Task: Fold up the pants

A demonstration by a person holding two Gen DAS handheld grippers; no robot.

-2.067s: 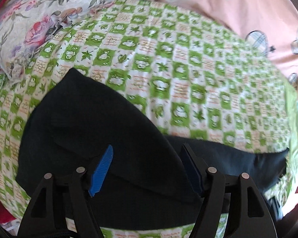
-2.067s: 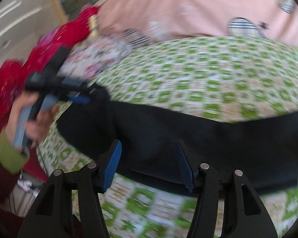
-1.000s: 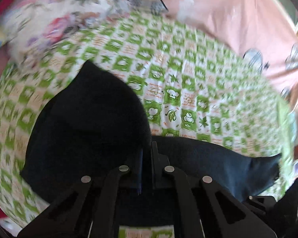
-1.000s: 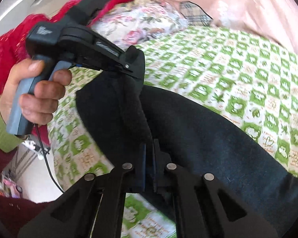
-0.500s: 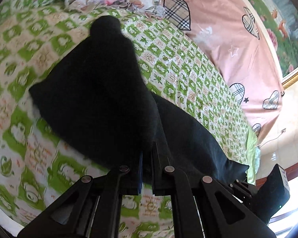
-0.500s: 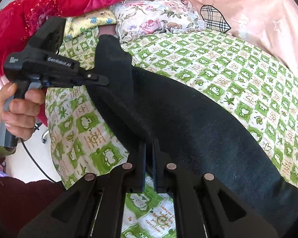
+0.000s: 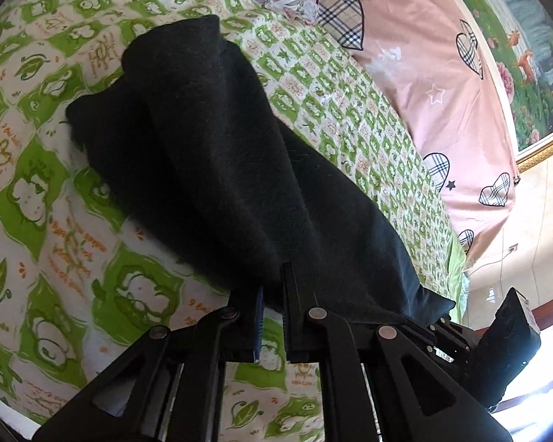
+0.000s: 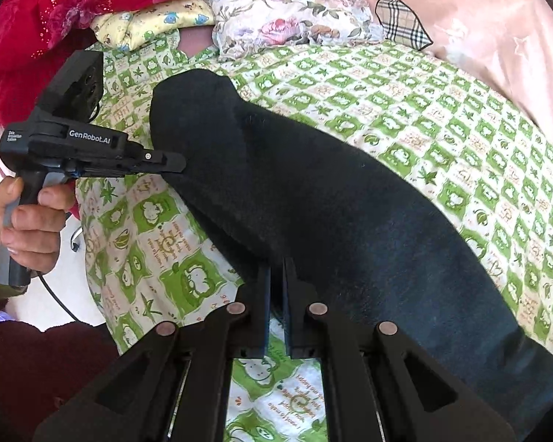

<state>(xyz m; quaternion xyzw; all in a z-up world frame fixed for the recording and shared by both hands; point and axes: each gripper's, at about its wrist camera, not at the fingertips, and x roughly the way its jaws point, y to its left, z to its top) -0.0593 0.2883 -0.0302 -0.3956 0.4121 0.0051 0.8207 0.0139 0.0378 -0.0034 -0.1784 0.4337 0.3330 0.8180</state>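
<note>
Black pants (image 7: 232,169) lie lengthwise on a green-and-white checked bedsheet (image 7: 29,191). My left gripper (image 7: 272,287) is shut on the near edge of the pants, fabric pinched between its jaws. My right gripper (image 8: 275,276) is shut on the near edge of the pants (image 8: 331,206) further along. The left gripper also shows in the right wrist view (image 8: 173,164), held in a hand, its tip at the pants' edge. The right gripper's body shows in the left wrist view (image 7: 497,346) beyond the pants' far end.
A pink quilt with plaid hearts (image 7: 424,55) lies along the far side of the bed. A floral pillow (image 8: 287,22) and a red blanket (image 8: 73,3) sit at the head. The bed edge and floor (image 8: 73,294) are at the lower left.
Both grippers went from open to shut on the pants' near edge. They then lifted and pulled the edge, and the pants now lie stretched out longer across the sheet.
</note>
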